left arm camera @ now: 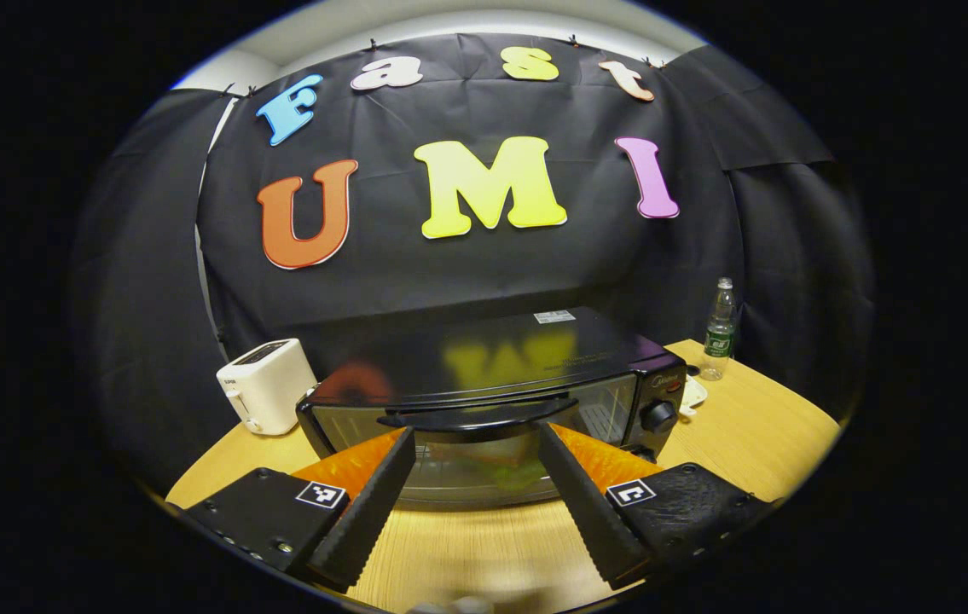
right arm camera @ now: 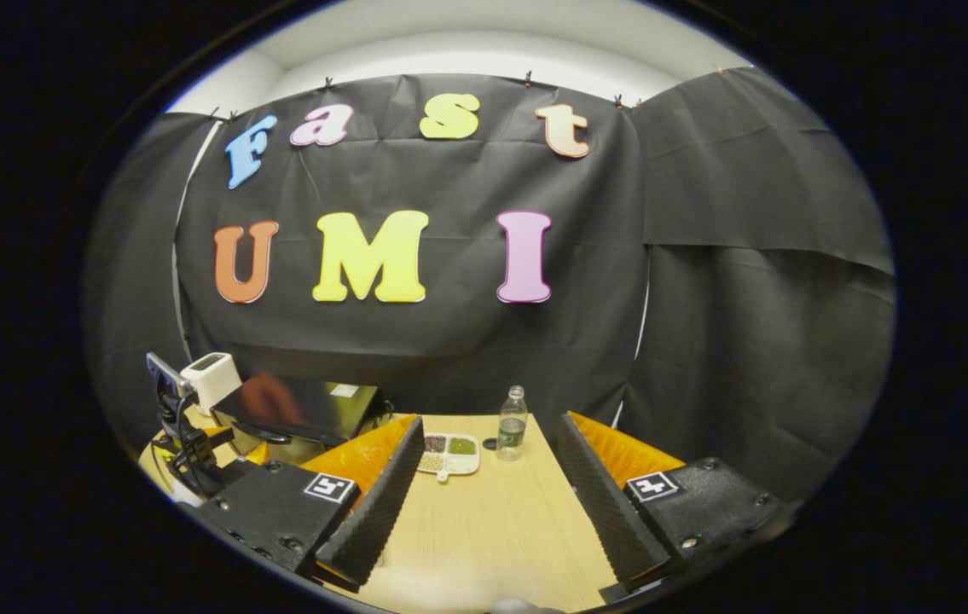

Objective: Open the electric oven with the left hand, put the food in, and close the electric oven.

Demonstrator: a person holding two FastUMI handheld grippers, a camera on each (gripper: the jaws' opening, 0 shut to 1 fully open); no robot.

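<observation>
the wooden table (left arm camera: 748, 435) is seen under everything. on it the black electric oven (left arm camera: 492, 375) is placed, with its door closed and its handle (left arm camera: 479, 415) across the front. the left gripper (left arm camera: 477, 443) is held open just before this handle, with nothing between the fingers. the right gripper (right arm camera: 484, 443) is also held open and empty above the table, well apart from the oven. a white toaster (left arm camera: 266, 385) stands left of the oven. a divided food tray (right arm camera: 448, 453) lies near a small bottle (right arm camera: 512, 424), right of the oven.
</observation>
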